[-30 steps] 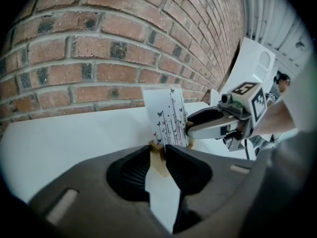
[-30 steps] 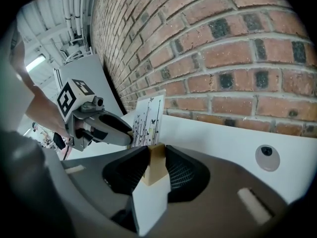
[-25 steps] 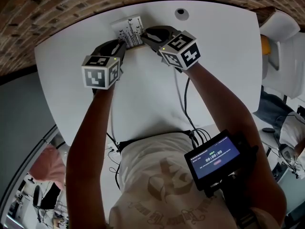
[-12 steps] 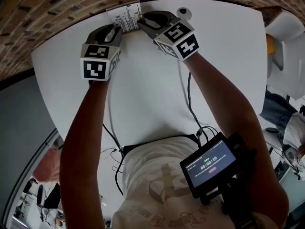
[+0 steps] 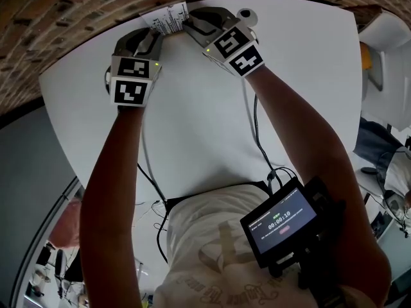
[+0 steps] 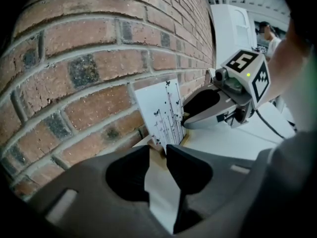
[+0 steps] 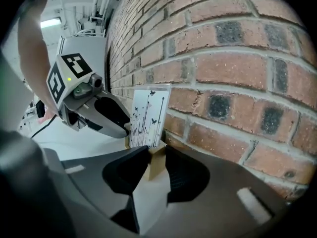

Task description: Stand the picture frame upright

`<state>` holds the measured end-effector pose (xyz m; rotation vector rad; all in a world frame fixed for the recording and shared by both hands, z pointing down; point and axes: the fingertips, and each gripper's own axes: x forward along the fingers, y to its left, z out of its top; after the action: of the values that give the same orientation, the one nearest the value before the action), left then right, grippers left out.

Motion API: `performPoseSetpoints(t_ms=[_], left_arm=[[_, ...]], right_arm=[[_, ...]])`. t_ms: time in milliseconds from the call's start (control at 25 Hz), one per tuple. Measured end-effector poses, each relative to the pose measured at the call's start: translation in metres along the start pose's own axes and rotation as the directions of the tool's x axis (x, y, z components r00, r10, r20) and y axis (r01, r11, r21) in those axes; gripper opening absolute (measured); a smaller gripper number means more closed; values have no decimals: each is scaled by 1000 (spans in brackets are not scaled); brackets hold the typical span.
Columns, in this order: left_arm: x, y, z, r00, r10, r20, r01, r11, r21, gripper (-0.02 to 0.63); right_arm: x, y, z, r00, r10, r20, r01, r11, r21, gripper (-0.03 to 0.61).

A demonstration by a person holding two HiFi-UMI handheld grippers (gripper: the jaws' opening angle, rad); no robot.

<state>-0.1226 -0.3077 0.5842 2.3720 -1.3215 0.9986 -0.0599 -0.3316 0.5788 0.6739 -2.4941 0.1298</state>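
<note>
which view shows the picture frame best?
Right gripper view: the picture frame stands upright by the brick wall, printed face and wooden base both visible. Left gripper view shows its face too, base mostly behind the jaws. Head view catches only a small white sliver at the table's far edge.

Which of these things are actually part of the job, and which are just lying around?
In the job: picture frame, upright by the brick wall; left gripper and right gripper, each gripping one side.
Just lying about: round fitting in the white table; cables; small screen at the person's chest.
</note>
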Motion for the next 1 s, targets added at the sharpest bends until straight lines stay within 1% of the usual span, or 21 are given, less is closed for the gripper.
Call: performPoseSetpoints(t_ms=[200,400,520,600,680,760,880,1000], left_arm=[[3,-1,-2,1000,13,8,-13,1000,-6,110],[3,-1,-7,1000,-16,4,16,999,-48,107],[1,-6,-12,1000,-31,3,31,996,-86,107],[-5,-7,-14,1000,-26,7,26,994,-108,115],[-11,-9,-18,1000,-24,10,25,992,-123,117],[-16,-10,-21,1000,-25,14,26,990,-141,117],[-29,-16,-25,999,-28,32,33,981,-190,117],[-48,-27,-33,998,-24,51,36,969,-244,117]], right_arm=[[0,0,-2,999,-35,6,35,999,-17,124],[-1,3,-2,999,-49,12,49,999,10,126],[-2,5,-5,999,-49,-1,49,999,15,135],[-5,7,-5,999,-45,-3,45,999,24,158],[-9,8,-5,999,-43,2,43,998,42,161],[-13,7,-4,999,-42,15,41,997,66,161],[-23,10,1,999,-37,37,34,995,92,150],[-36,16,3,999,-31,43,27,996,90,133]])
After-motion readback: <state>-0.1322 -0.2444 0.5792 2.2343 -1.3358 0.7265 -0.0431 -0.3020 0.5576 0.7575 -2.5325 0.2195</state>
